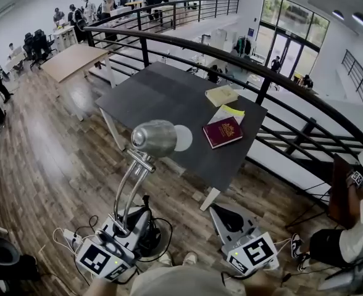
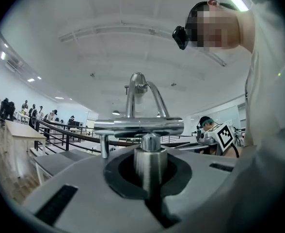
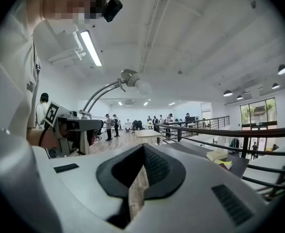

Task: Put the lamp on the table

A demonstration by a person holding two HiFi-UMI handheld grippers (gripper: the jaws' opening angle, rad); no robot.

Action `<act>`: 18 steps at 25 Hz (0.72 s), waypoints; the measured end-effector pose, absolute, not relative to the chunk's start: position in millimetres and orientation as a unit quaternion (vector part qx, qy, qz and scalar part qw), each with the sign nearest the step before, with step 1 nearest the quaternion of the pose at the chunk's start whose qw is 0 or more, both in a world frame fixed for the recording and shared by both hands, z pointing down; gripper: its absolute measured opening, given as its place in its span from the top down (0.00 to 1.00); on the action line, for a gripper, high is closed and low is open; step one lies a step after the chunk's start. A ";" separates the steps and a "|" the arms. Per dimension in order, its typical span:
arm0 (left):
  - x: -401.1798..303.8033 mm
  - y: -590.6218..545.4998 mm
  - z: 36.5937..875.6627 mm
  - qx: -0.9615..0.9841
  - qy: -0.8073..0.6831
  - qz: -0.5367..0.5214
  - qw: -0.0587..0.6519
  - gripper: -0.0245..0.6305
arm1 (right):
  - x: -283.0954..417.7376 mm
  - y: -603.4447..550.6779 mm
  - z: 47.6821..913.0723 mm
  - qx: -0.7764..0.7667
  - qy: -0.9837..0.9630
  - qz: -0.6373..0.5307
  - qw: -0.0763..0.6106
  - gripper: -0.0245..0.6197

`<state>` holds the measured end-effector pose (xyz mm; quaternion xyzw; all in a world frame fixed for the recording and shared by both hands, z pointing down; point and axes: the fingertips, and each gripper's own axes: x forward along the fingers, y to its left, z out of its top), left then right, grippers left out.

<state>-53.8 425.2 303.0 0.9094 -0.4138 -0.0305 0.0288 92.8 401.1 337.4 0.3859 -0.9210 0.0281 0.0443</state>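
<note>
Left gripper (image 1: 123, 227) clamping shiny chrome curved-neck lamp (image 1: 154, 138) by round post | right gripper (image 1: 226, 217) gaping narrowly, empty | matte dark rectangular table (image 1: 160, 97) showing open surface upper-centre

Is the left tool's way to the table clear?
Probably yes: only floor separates the left tool, shut on the lamp, from the table; its near part is bare, the red book lies further right.

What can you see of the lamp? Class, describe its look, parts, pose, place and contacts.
The lamp looks like polished silvery metal. It has a bullet-shaped shade with a white bulb at its mouth, two curved parallel rods, a crossbar and a short cylindrical stem. It is upright in the air, with the left gripper shut on that stem. It is above the wooden floor, short of the dark table and not touching it.
</note>
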 end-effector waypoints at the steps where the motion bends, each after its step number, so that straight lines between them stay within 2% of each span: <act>1: -51.4 424.4 303.0 0.910 -0.413 -0.030 0.028 0.96 | 95.2 400.6 337.7 0.387 -0.921 0.028 0.044 0.96; 18: -16.9 426.0 311.8 0.905 -0.424 -0.018 0.027 0.96 | 130.6 401.1 348.9 0.374 -0.926 0.030 0.047 0.96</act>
